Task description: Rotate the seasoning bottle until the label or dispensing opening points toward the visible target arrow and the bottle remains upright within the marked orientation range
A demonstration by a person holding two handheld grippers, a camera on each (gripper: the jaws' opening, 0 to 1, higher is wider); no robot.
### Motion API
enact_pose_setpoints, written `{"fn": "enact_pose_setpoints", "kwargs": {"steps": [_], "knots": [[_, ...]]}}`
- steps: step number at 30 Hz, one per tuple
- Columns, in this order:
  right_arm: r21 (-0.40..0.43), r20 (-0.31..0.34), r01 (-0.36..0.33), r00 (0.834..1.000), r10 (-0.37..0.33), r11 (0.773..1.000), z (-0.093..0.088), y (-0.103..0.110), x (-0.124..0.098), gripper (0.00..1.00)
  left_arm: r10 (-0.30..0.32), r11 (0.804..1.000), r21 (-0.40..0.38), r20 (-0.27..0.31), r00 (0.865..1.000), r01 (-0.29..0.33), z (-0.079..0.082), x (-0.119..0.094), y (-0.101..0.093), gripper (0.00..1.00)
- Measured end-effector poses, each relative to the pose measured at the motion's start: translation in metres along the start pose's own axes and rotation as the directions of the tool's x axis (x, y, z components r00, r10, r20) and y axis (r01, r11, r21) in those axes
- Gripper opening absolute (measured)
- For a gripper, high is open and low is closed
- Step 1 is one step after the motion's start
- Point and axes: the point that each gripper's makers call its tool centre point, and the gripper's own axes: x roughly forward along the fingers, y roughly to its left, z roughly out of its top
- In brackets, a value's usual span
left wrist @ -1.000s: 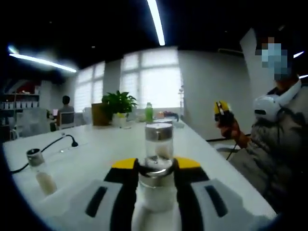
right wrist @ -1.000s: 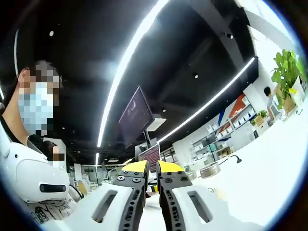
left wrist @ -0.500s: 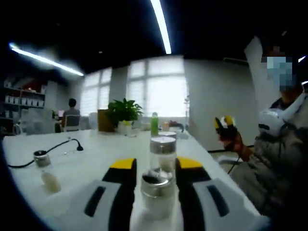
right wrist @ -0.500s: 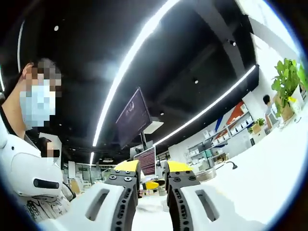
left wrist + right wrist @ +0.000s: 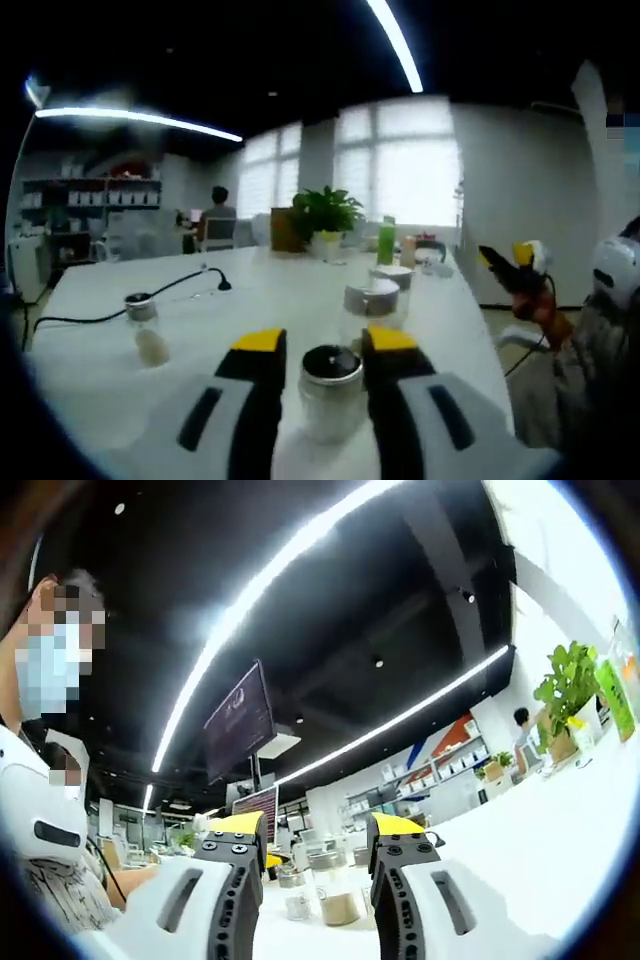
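Note:
A glass seasoning bottle (image 5: 331,385) with a metal cap stands upright on the white table (image 5: 230,310), between the jaws of my left gripper (image 5: 325,345). The jaws stand open, with a narrow gap on each side of the bottle. Two more capped bottles (image 5: 372,305) stand just behind it. In the left gripper view my right gripper (image 5: 520,262) hangs in the air beyond the table's right edge, held by a hand. In its own view the right gripper (image 5: 315,830) is open, nothing between its jaws, and several small bottles (image 5: 330,890) show far off between them.
Another seasoning bottle (image 5: 145,330) stands at the left of the table, near a black cable (image 5: 130,305). A potted plant (image 5: 325,215) and a green bottle (image 5: 386,240) sit at the far end. A person (image 5: 45,810) stands by the table's right edge.
My left jaws have spread and let go of the bottle, which now sits lower between them. My right jaws have gone from nearly shut to wide open. Both views have swung.

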Motion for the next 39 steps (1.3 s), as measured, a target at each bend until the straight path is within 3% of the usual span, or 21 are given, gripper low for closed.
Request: {"fn": "enact_pose_setpoints", "kwargs": {"steps": [4,7,10,12,18,22,26,34,39], "knots": [[-0.014,0.0,0.021,1.0,-0.021,1.0,0.003,-0.006,-0.004,0.4,0.021,1.0,-0.006,0.034,0.999,-0.021,0.005,-0.005,0.001,0.34],[-0.015,0.003,0.015,1.0,-0.015,1.0,0.004,-0.006,-0.004,0.37,0.108,0.991,0.082,-0.001,0.994,-0.107,0.004,-0.013,0.017,0.37],[-0.008,0.003,0.008,1.0,-0.008,1.0,0.004,-0.004,-0.004,0.31,0.098,0.994,0.042,-0.008,0.995,-0.098,0.006,-0.018,0.014,0.38],[0.015,0.004,0.008,1.0,-0.008,1.0,0.003,-0.004,-0.004,0.31,0.099,0.995,0.01,-0.038,0.994,-0.098,0.002,-0.016,0.011,0.45],[0.133,0.027,-0.015,1.0,0.011,0.991,0.003,-0.006,-0.002,0.31,0.127,0.992,0.016,-0.035,0.991,-0.127,-0.002,0.003,0.006,0.56],[0.123,0.032,-0.03,0.999,0.026,0.992,0.009,-0.007,-0.002,0.29,0.114,0.992,0.059,-0.088,0.99,-0.109,-0.017,0.013,-0.002,0.55],[0.121,0.039,-0.045,0.998,0.04,0.992,0.012,-0.008,-0.002,0.27,0.133,0.987,0.108,-0.118,0.984,-0.121,-0.022,0.017,-0.002,0.55],[0.199,0.038,-0.07,0.997,0.063,0.977,0.009,-0.012,0.002,0.18,0.152,0.986,0.087,-0.095,0.984,-0.144,-0.018,0.019,0.002,0.53],[0.218,0.034,-0.085,0.996,0.079,0.972,0.006,-0.013,0.007,0.17,0.172,0.978,0.136,-0.094,0.981,-0.158,-0.019,0.022,0.001,0.4]]}}
